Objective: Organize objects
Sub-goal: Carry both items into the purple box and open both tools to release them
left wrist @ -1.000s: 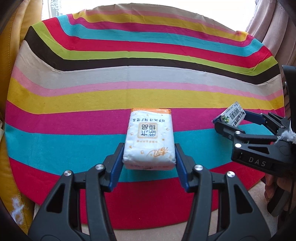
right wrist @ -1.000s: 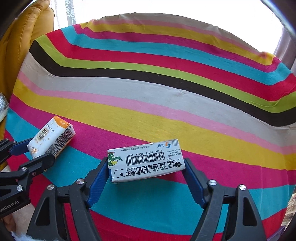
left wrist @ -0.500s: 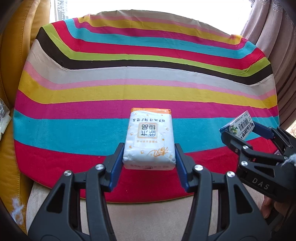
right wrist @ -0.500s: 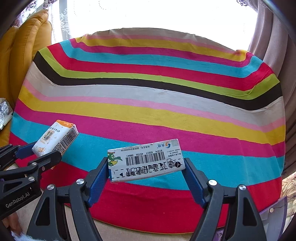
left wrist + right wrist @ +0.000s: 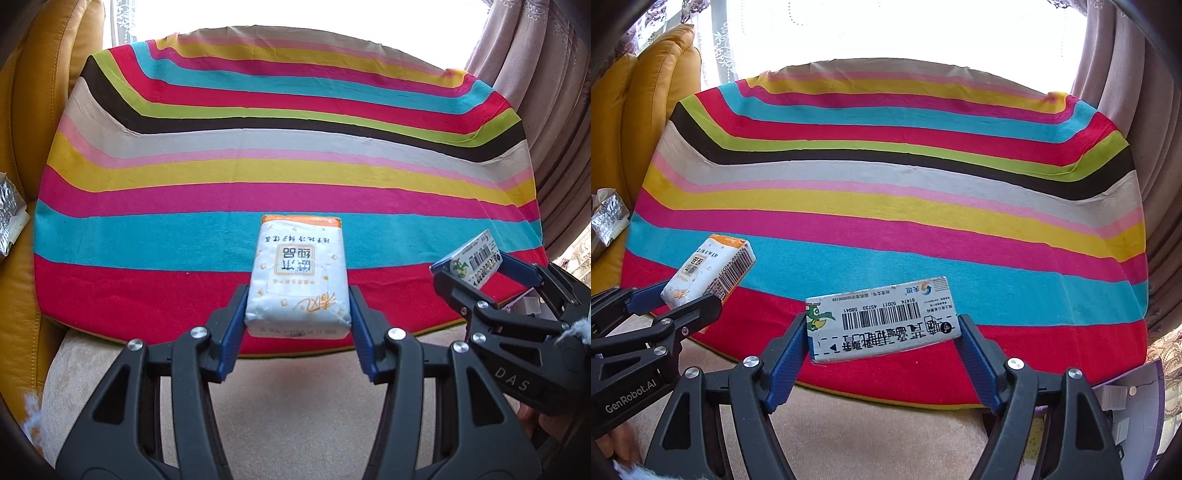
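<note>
My left gripper point(image 5: 297, 314) is shut on a white and orange tissue pack point(image 5: 298, 277), held in the air over the near edge of the striped table point(image 5: 258, 166). The same pack point(image 5: 709, 271) shows at the left of the right wrist view, between the left gripper's fingers point(image 5: 690, 314). My right gripper point(image 5: 882, 343) is shut on a white box with a barcode and a green cartoon figure point(image 5: 882, 317), also held above the table's near edge. That box point(image 5: 474, 264) appears at the right of the left wrist view, with the right gripper point(image 5: 476, 280) around it.
A yellow leather seat point(image 5: 33, 122) stands at the left with a silver foil packet point(image 5: 609, 218) on it. Curtains point(image 5: 546, 110) hang at the right. Beige floor point(image 5: 295, 406) lies below the table's near edge. A purple-edged item point(image 5: 1130, 402) sits at the lower right.
Both grippers have pulled back and risen with their loads, so more of the table's near edge and the floor shows now. Both grips are unchanged.
</note>
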Motion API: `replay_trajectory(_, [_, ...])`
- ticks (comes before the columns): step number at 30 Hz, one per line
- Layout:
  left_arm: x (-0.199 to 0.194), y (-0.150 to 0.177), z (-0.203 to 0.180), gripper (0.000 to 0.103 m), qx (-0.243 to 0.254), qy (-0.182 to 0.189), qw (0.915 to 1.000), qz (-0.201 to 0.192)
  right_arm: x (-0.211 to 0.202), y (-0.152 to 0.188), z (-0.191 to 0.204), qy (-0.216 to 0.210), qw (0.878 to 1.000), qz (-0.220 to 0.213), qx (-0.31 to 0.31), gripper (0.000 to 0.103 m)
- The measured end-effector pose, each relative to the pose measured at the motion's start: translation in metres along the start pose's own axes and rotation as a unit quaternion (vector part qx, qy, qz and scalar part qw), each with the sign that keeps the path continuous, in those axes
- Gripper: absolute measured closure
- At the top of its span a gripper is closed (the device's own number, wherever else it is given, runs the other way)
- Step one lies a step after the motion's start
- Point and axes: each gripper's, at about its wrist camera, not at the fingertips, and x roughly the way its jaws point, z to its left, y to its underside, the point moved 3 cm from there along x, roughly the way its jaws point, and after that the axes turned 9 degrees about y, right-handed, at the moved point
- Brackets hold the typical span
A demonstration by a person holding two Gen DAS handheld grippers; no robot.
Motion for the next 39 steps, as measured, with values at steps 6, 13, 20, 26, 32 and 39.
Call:
replay_trajectory(6, [-0.006,0.008,-0.012,0.047,0.008,0.004,1.0000,0.000,-0.012,0.011,-0.006,0.002,1.000,-0.001,0.008,0.025])
replay_trajectory(13, [-0.013,0.018,-0.031,0.047,0.019,0.015,0.9997,0.001,-0.028,0.029,-0.019,0.013,1.000,-0.003,0.021,0.025])
replay_trajectory(20, [-0.016,0.029,-0.052,0.047,0.033,0.025,0.9991,0.006,-0.042,0.048,-0.037,0.019,0.999,-0.002,0.040,0.025])
replay_trajectory(26, [-0.019,0.040,-0.070,0.047,0.038,0.036,0.9986,0.010,-0.051,0.060,-0.054,0.024,0.998,-0.002,0.054,0.025])
replay_trajectory(32, [-0.024,0.048,-0.089,0.047,0.042,0.047,0.9979,0.009,-0.059,0.073,-0.074,0.030,0.997,0.000,0.069,0.025])
replay_trajectory(39, [-0.025,0.056,-0.113,0.047,0.055,0.065,0.9963,0.011,-0.073,0.089,-0.100,0.044,0.996,0.000,0.080,0.025])
